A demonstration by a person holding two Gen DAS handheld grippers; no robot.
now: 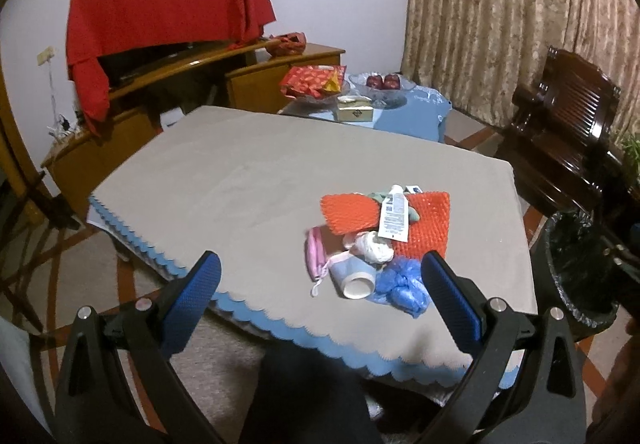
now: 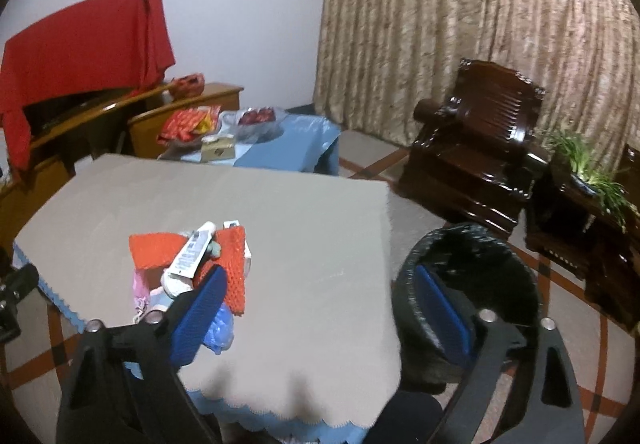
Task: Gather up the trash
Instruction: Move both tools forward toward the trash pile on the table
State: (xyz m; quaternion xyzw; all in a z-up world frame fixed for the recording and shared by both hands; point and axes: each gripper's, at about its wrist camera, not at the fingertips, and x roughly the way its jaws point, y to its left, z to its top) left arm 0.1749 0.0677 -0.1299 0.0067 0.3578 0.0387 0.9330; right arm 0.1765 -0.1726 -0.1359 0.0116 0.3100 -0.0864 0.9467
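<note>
A pile of trash lies on the grey tablecloth [image 1: 224,180] near its front right: a white tube [image 1: 394,216], orange foam netting [image 1: 426,222], a paper cup on its side [image 1: 354,278], a crumpled blue plastic piece [image 1: 402,284], a pink item [image 1: 314,254] and a white wad [image 1: 374,248]. My left gripper [image 1: 320,264] is open and empty, just short of the pile. My right gripper [image 2: 320,284] is open and empty, to the right of the pile [image 2: 192,260]. A black-lined trash bin [image 2: 468,284] stands on the floor right of the table, also in the left wrist view [image 1: 580,268].
A low blue-covered table [image 1: 404,116] behind holds glass bowls with apples and red packets. A wooden cabinet [image 1: 160,92] with a red cloth stands at the back left. A dark wooden armchair [image 2: 476,140] and a potted plant [image 2: 588,168] stand at the right before curtains.
</note>
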